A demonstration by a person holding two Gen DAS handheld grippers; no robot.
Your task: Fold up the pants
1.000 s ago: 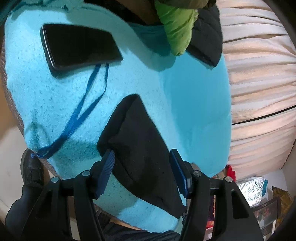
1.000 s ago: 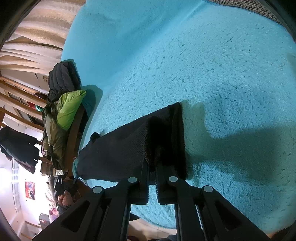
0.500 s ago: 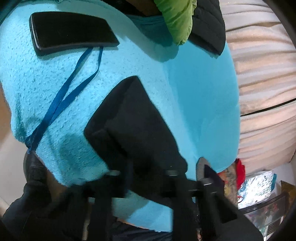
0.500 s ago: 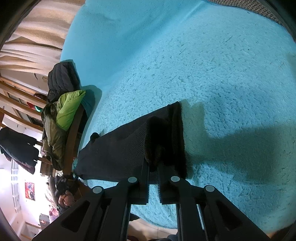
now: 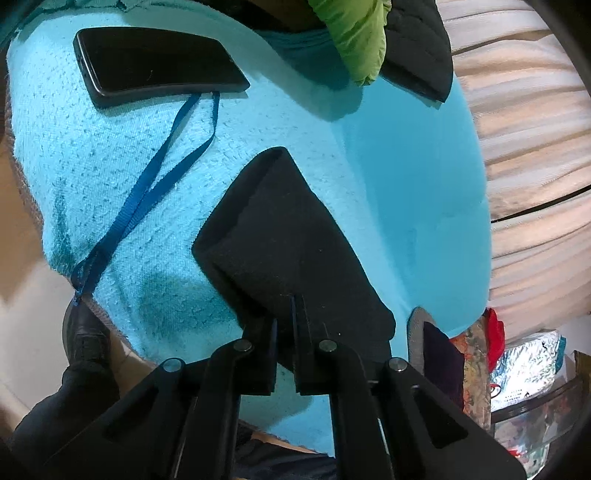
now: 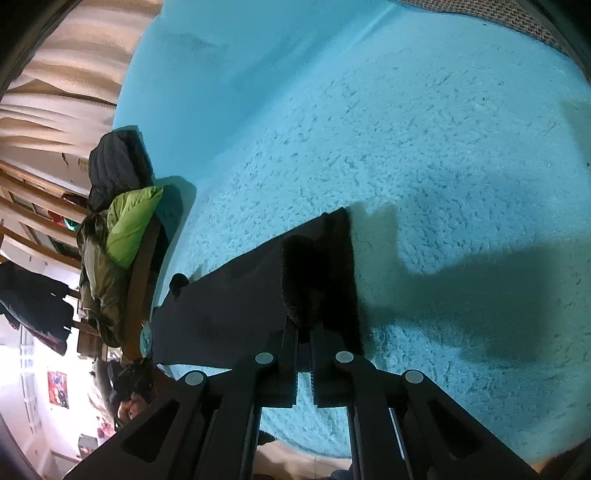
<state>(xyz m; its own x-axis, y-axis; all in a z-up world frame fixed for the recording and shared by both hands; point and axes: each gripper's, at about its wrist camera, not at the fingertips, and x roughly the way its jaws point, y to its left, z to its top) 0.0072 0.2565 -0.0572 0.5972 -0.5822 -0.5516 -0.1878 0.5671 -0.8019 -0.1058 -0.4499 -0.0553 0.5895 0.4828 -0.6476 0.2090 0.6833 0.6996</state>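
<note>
Left tongs point(image 5: 293, 325), wide apart a second ago, now pinch the near edge of the black pants point(image 5: 291, 236) lying on the turquoise blanket point(image 5: 406, 184), while right tongs point(image 6: 303, 332) stay clamped on the opposite end, so both ends are ready for folding.

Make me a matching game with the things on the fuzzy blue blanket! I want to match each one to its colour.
Things:
1. flat rectangular phone
2. thin woven strap
3. puffy jacket sleeve
4. fluffy blanket

Colours:
A. lime green
B. turquoise
C. black
D. dark blue

Pairs: 1-C, 2-D, 3-A, 4-B
</note>
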